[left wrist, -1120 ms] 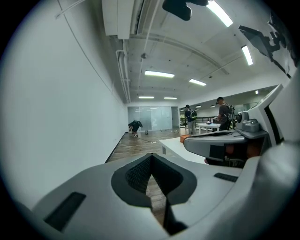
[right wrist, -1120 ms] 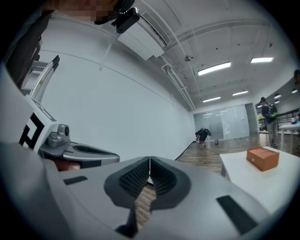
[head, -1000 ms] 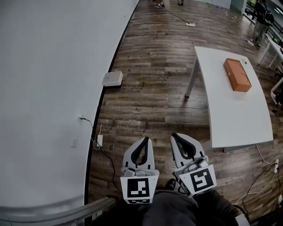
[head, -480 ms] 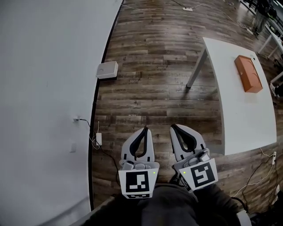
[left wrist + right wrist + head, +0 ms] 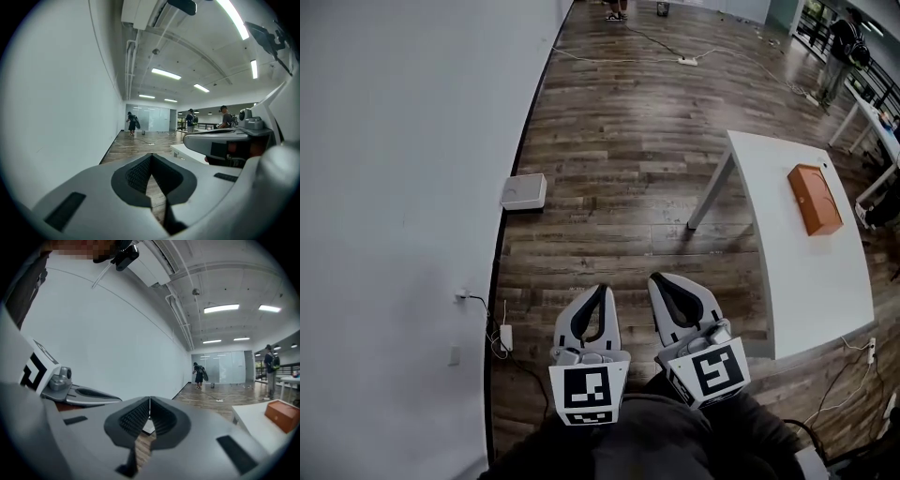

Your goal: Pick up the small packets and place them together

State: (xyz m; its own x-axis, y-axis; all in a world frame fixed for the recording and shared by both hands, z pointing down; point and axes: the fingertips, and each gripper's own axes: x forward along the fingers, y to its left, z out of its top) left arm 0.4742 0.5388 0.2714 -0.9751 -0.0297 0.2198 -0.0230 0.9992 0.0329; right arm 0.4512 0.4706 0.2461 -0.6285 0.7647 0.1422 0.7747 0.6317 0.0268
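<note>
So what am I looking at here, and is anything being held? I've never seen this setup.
There is no robot: a person holds a two-jaw gripper in each hand. The head view looks down from a camera on the person's head: the left gripper and right gripper sit close to the body above a wooden floor. The other two views come from cameras riding on each gripper, looking along its jaws. Both grippers are shut and empty. At the right stands a white table with an orange box on it; no small packets are visible.
</note>
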